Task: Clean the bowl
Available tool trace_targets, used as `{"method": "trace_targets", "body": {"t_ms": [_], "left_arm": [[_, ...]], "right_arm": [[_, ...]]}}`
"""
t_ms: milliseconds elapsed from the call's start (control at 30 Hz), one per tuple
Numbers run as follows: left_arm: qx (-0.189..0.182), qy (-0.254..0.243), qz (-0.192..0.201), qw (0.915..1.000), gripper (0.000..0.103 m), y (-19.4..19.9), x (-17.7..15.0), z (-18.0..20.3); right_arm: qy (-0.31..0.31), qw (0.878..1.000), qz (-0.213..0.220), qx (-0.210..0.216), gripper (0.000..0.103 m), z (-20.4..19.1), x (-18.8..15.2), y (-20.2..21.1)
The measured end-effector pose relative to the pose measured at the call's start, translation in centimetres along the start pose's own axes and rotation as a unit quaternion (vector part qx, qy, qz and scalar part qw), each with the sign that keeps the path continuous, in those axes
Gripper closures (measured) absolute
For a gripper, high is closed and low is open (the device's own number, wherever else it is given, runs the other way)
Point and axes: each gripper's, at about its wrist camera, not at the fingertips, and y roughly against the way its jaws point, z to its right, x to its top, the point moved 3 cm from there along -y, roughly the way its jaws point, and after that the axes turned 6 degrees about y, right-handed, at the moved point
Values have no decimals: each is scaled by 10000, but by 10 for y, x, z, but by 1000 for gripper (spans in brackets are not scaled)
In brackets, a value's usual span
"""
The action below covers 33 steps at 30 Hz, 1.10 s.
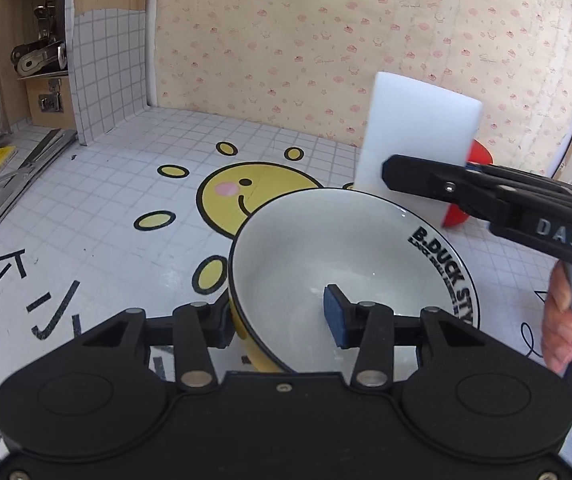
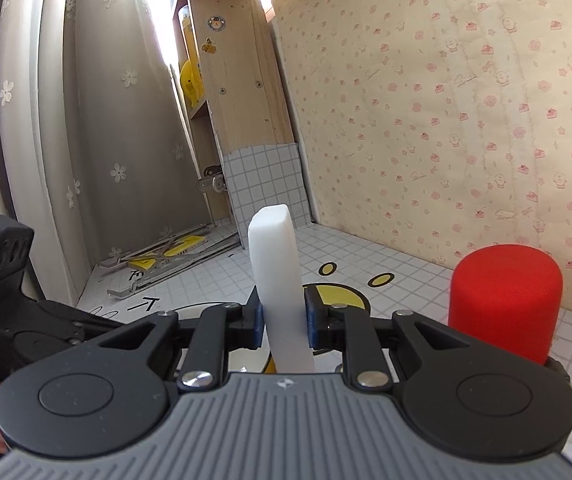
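**White sponge poised over the bowl**

White foam, a sponge (image 2: 277, 280), stood upright, clenched between the right gripper's (image 2: 282, 320) blue pads. Only the left wrist view showed the bowl (image 1: 325, 256), empty, near the worktop's (image 1: 106, 200) front edge, its wall pinched by the left gripper (image 1: 282, 322). A red cup (image 2: 505, 300) by the back wall was mostly hidden there.
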Motion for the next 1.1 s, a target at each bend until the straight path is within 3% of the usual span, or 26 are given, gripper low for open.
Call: {"method": "trace_targets", "body": {"t_ms": [333, 433, 633, 867, 1100], "left_arm": [[-6, 107, 64, 9999, 54, -9, 11, -5], [-126, 172, 3, 9998, 53, -11, 10, -4], [-18, 305, 88, 9995, 53, -8, 0, 3], [39, 785, 149, 9968, 52, -12, 12, -6], [139, 626, 201, 9977, 52, -15, 11, 0]], "right_arm": [[65, 9998, -160, 90, 80, 2, -3, 9], [68, 9998, -153, 55, 80, 0, -2, 2], [131, 9999, -65, -78, 80, -6, -1, -11], [226, 9994, -243, 32, 80, -2, -2, 3], [293, 9989, -364, 27, 80, -2, -4, 9]]}}
